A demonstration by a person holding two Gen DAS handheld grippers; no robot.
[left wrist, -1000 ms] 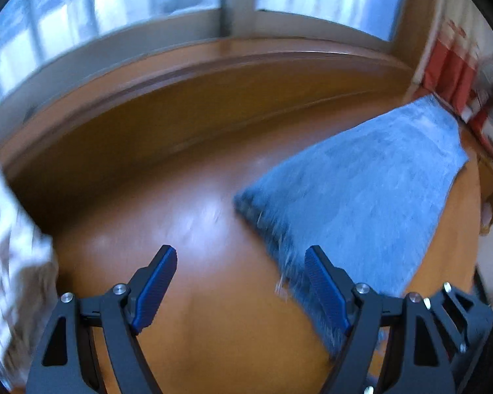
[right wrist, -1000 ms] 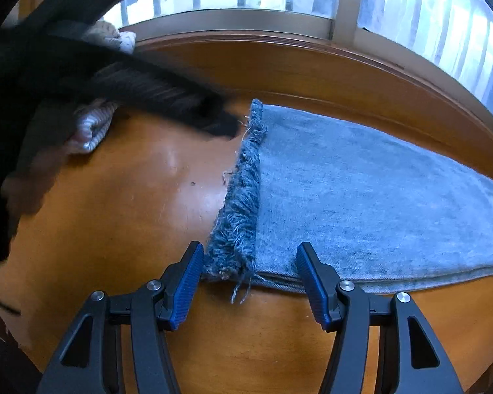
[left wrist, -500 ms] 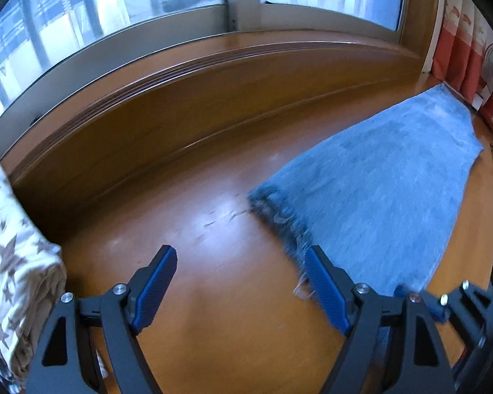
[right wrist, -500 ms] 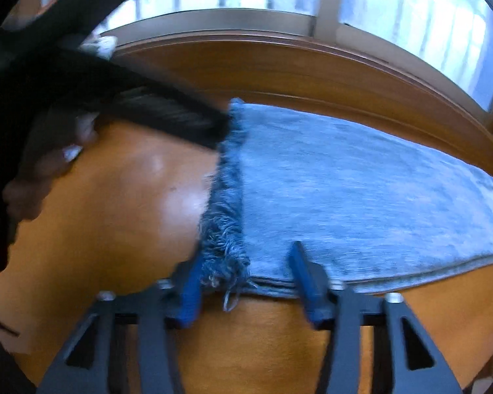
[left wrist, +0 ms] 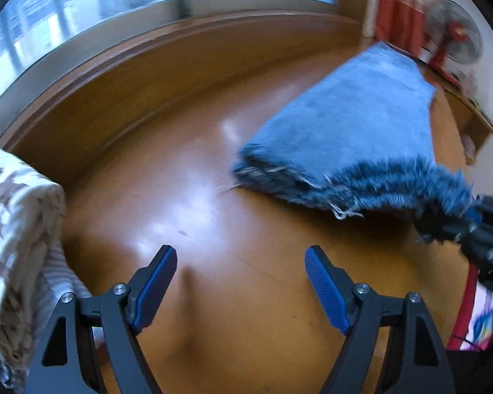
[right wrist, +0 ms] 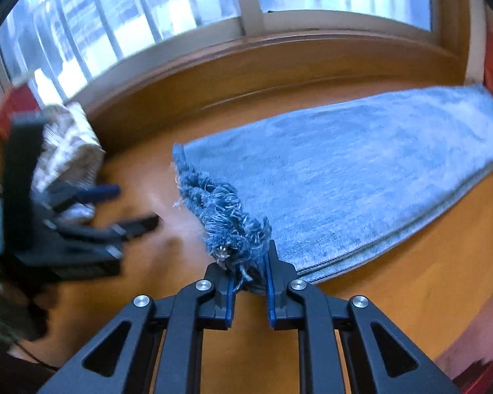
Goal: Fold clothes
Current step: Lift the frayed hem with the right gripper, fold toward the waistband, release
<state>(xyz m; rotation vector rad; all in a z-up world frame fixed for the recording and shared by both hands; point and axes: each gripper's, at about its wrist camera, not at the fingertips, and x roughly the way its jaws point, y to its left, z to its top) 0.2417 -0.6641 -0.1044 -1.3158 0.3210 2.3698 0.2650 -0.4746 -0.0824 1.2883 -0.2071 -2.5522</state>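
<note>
1. Well, from the left wrist: the left claw (left wrist: 240, 282) stands wide over bare wooden table (left wrist: 187, 203), nothing between its blue pads.
2. Same view: the jeans (left wrist: 355, 131) lie on the table to the right, running away toward the far right corner. Their frayed hem (left wrist: 361, 184) is lifted off the wood on its near right side.
3. Same view: the right claw (left wrist: 476, 216) shows at the right edge, blurred, with the hem's fringe reaching into it.
4. Same view: a folded cloth (left wrist: 13, 223) with a brown star print sits at the left edge, well apart from the jeans. A window (left wrist: 82, 10) runs along the back, and a fan (left wrist: 453, 29) stands at the far right.
5. Now the right wrist: the right claw (right wrist: 248, 282) has just been closing and is narrow, its pads pinching the near corner of the frayed hem (right wrist: 226, 220). The fringe bunches up above the pads.
6. Same view: the jeans (right wrist: 345, 177) stretch from the claw toward the far right, folded flat, with the stacked edges showing along the near side. They rest on the table (right wrist: 394, 279).
7. Same view: the left claw (right wrist: 128, 207) hangs at the left, blurred and spread, clear of the jeans. The cloth (right wrist: 69, 144) lies behind it near the window (right wrist: 180, 10).
</note>
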